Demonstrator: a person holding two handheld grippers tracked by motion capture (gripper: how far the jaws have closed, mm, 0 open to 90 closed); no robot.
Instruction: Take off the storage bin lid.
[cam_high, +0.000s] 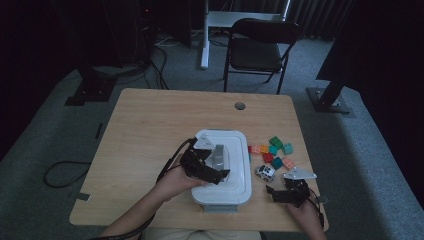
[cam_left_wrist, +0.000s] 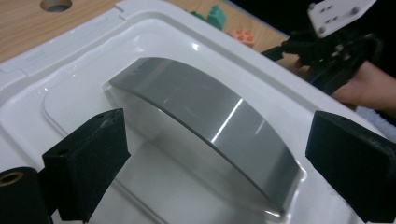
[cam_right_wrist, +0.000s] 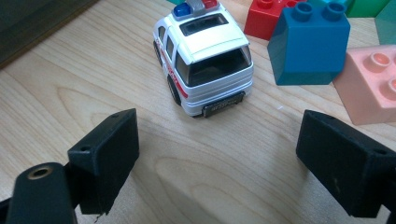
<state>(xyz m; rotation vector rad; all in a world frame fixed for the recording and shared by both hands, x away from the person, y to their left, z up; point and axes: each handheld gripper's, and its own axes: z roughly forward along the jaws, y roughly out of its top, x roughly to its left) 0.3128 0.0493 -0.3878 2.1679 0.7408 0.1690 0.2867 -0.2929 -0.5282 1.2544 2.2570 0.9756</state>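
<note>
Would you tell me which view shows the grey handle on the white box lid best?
The left gripper view: the grey handle arches close and sharp between the open left gripper. The high view shows it small, partly covered by that gripper.

**Colours and patterns on the table**

- Table (cam_high: 150, 130): pale wood with visible grain; a grey round plug near the far edge.
- Box (cam_high: 240, 185): glossy white lid; handle (cam_left_wrist: 205, 126) plain mid-grey with a bright sheen line.
- Toy car (cam_right_wrist: 203, 51): white body, red side stripe, black windows and wheels, blue and red roof lights.
- Bricks (cam_high: 275, 150): a mix of red, orange, teal-blue, green and salmon pink, all unpatterned.
- Left gripper (cam_left_wrist: 215, 149) and right gripper (cam_right_wrist: 215, 158): matt black jaws; the right carries a light grey plate on top.
- Chair (cam_high: 257, 47): black.
- Floor: grey-green carpet.
</note>
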